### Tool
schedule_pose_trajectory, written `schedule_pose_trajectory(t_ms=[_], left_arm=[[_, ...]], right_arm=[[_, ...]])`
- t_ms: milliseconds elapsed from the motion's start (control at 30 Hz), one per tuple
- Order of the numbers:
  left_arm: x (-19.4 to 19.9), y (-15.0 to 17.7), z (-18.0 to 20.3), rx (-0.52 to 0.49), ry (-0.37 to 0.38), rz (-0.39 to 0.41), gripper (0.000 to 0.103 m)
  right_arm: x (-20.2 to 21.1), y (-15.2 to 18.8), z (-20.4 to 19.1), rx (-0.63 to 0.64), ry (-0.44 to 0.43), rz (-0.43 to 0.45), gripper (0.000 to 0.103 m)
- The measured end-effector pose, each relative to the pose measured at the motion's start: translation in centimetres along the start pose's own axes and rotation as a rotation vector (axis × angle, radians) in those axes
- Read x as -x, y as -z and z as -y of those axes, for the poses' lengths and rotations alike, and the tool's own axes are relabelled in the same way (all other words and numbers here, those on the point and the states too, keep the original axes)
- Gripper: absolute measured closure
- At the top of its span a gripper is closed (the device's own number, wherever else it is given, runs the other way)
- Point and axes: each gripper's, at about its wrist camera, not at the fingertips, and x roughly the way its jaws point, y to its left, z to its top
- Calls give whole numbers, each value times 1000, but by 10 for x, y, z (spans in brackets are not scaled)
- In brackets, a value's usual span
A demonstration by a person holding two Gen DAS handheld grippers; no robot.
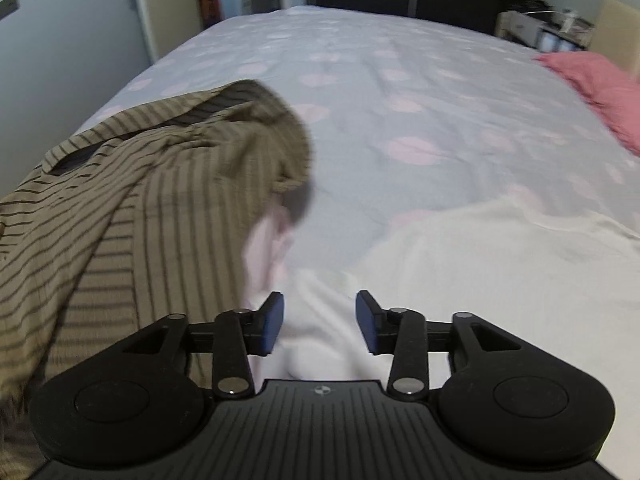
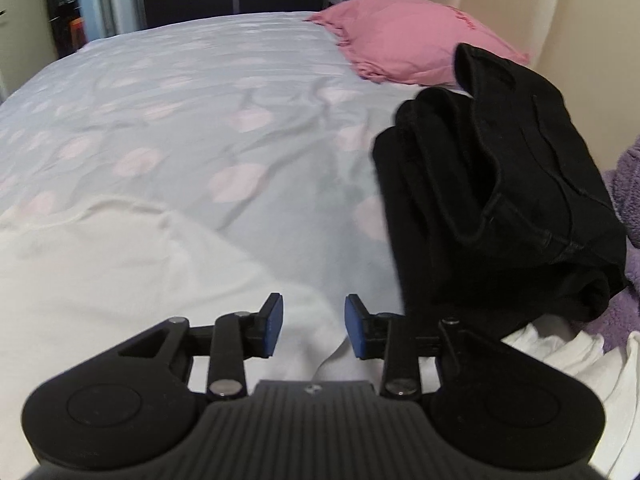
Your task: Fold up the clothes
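A white garment (image 1: 480,272) lies flat on the near part of the bed; it also shows in the right wrist view (image 2: 100,264). My left gripper (image 1: 320,322) is open, its jaws apart just above the white cloth, holding nothing. My right gripper (image 2: 314,326) is open too, over the white cloth's edge. A crumpled tan striped shirt (image 1: 132,208) lies left of the left gripper. A folded black garment (image 2: 500,184) sits right of the right gripper.
The bed (image 1: 380,88) has a pale grey sheet with pink spots. A pink pillow (image 2: 408,36) lies at the far right. Purple fleece (image 2: 628,216) and more white cloth (image 2: 568,356) lie at the right edge. Walls and dark cabinets stand beyond.
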Motion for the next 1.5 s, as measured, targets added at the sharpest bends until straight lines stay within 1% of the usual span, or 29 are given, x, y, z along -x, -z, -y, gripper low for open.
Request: schedule_pose_trajectory(t_ms=[100,267,367,500,633,700,767,833,900,967,1000,1133,1267,1300,1333,1433,1500], left_arm=[[26,20,19,-35,64,26,62],[63,59,53,-94,165,40,62],[78,81,71,-128,214,25,62],[90,104,99,-211,270,-5,62],[97,121,125,-292,302,-27,62],[99,127,137,-324,308,-41,62],[103,136,149,-352,328,-38,62],[105,144,155,-358,351,-40,61],[104,153,161,-362,366,-64,61],[105,161,168,-376,380,-89,61],[108,165,172,-389,393,-86,61],[116,180,183,-421,432,-93,61],[118,193,192,-458,433,-103,61],[118,195,194,-468,432,-104,61],[119,197,195,-475,431,-104,61],[120,200,197,-491,436,-104,61],[120,201,197,-496,435,-105,61]], right_arm=[[16,16,-11,29,-43,-4,64],[41,52,-20,45,-126,-35,63],[56,82,-20,43,-185,-97,63],[76,129,-19,56,-237,-216,63],[95,169,-14,41,-266,-297,63],[106,186,-11,25,-284,-318,63],[118,202,-10,20,-304,-335,64],[127,216,-11,33,-318,-343,65],[133,230,-13,56,-322,-351,65],[130,240,-14,70,-335,-371,69],[128,245,-15,76,-343,-382,70],[123,253,-26,96,-402,-417,70],[113,263,-39,151,-388,-472,70],[112,265,-41,153,-393,-482,78],[110,266,-43,154,-400,-489,97],[118,263,-53,191,-428,-483,99],[126,256,-63,213,-468,-473,99]])
